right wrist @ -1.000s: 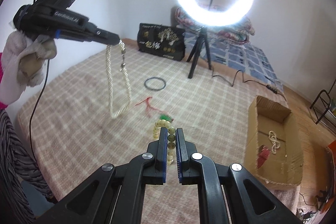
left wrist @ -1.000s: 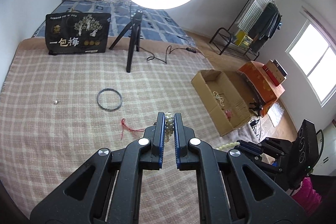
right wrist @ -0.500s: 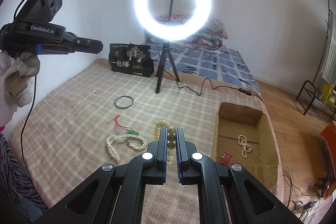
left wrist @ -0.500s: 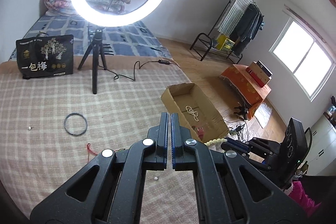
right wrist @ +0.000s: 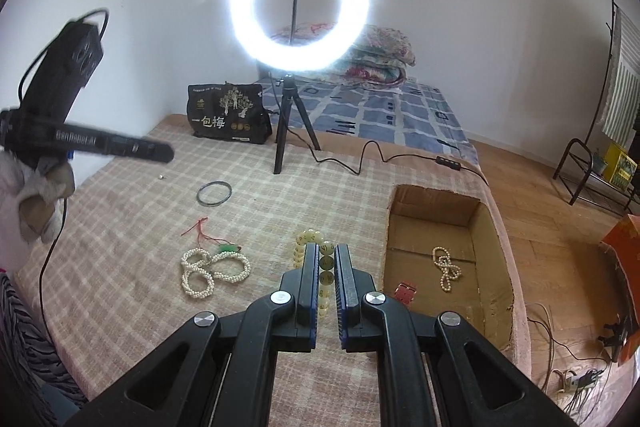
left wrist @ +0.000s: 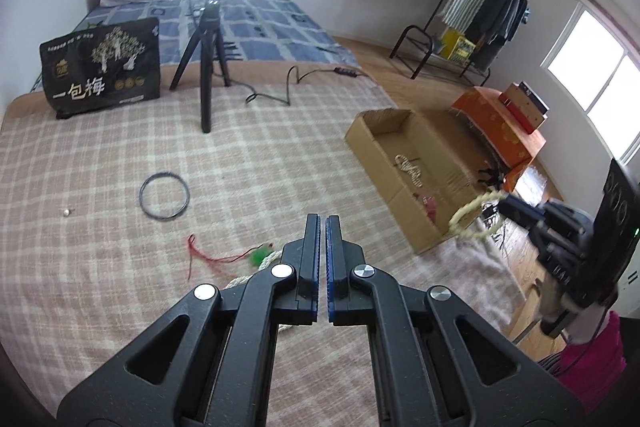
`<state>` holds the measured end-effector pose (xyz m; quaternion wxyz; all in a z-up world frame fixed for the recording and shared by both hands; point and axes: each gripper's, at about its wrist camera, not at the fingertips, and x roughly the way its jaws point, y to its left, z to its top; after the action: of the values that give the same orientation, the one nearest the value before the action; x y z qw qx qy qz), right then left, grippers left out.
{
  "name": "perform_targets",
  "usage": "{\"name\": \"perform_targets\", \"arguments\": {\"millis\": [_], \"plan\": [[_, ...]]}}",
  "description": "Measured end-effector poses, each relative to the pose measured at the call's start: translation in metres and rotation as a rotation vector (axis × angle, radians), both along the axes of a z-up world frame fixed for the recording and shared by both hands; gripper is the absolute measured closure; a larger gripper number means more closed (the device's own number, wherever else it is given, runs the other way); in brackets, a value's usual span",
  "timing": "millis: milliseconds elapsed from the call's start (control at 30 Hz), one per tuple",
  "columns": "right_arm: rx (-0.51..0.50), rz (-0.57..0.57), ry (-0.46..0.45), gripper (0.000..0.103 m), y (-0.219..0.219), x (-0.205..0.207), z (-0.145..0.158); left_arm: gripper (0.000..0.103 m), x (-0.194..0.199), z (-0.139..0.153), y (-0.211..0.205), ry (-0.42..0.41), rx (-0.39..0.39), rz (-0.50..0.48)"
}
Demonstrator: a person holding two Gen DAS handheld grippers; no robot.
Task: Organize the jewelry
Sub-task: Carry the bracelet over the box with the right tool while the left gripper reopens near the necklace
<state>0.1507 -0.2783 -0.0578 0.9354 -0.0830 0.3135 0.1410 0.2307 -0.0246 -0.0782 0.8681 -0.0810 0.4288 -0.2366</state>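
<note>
Right wrist view: the right gripper [right wrist: 325, 259] pinches a bead bracelet [right wrist: 316, 255] of pale yellow-green beads between its pads, part of the loop hanging free on the left.
Left wrist view: the left gripper [left wrist: 322, 227] has its jaws pressed together with nothing between them.
Task things: a pearl necklace [right wrist: 214, 269] lies coiled on the checked blanket [right wrist: 280, 203] beside a red cord with a green bit [right wrist: 212, 239]; a dark bangle [right wrist: 214, 193] lies farther back, near the tripod.
Box: the cardboard box [right wrist: 494, 239] at the bed's right edge already holds a pearl strand [right wrist: 446, 267] and a small red piece [right wrist: 405, 293].
Step in hand: likely carrying the bracelet to the box.
Doing it well: keep the pinch firm, bring the dangling loop clear over the near wall, and release only above the box floor so the beads do not catch the rim.
Hard to make out: the right gripper shows blurred in the left view; a tiny pale object [left wrist: 65, 212] on the blanket is too small to identify; the necklace is mostly hidden behind the left gripper there.
</note>
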Motion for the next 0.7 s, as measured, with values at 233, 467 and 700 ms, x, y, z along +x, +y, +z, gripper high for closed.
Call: {"name": "perform_targets", "arguments": {"millis": [233, 467, 700], "plan": [[0.016, -0.106, 0.005, 0.098, -0.034, 0.029, 0.001, 0.103, -0.003, -0.027, 0.009, 0.044, 0.067, 0.02], [0.012, -0.209, 0.022, 0.098, -0.072, 0.068, -0.006, 0.103, -0.006, -0.043, 0.022, 0.073, 0.108, 0.045], [0.01, -0.269, 0.058, 0.098, -0.092, 0.097, -0.021, 0.103, -0.005, -0.047, 0.041, 0.081, 0.117, 0.084]]}}
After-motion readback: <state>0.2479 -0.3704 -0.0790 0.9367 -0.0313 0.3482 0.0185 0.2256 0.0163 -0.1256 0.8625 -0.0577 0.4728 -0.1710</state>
